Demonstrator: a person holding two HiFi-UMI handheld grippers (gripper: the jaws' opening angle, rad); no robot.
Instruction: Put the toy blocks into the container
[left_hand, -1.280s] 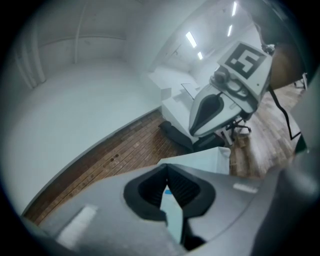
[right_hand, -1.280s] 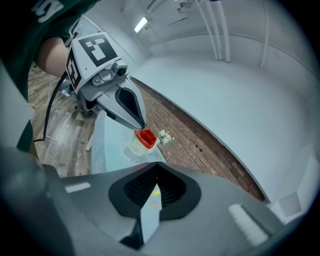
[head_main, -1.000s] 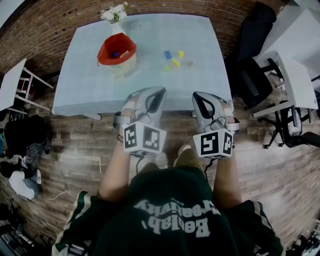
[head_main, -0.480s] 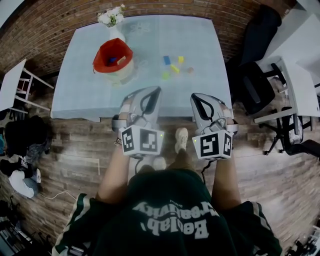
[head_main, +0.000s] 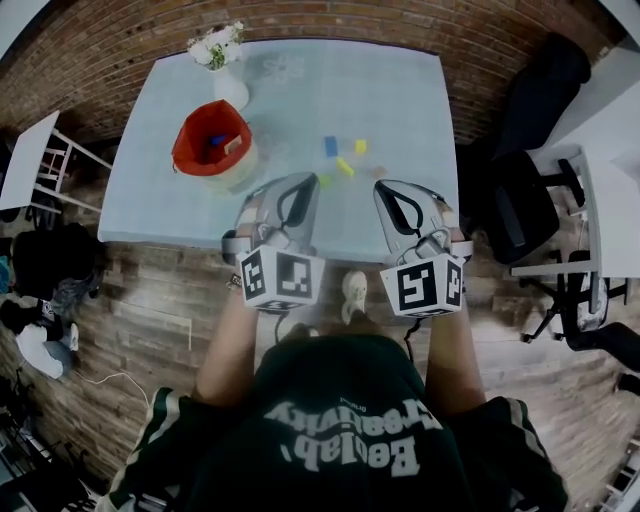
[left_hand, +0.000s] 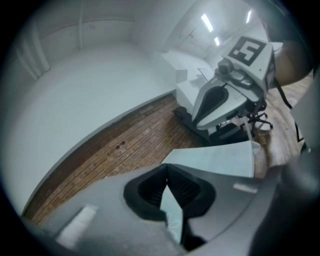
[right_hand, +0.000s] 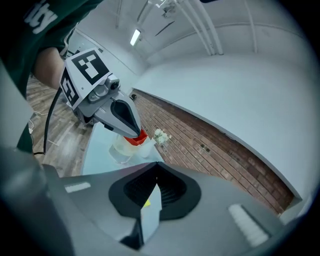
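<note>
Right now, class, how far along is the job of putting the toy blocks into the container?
Done: a blue block lies in the red container. In hand: nothing; the left gripper and right gripper are shut and empty. Left: on the table, a second blue block, a yellow block and a yellow-green block, among others, lie loose.

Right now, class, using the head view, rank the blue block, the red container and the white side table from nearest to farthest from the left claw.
1. Blue block, on the table just ahead of the left claw.
2. Red container, on the table's left part.
3. White side table, standing beyond the table's left edge.
</note>
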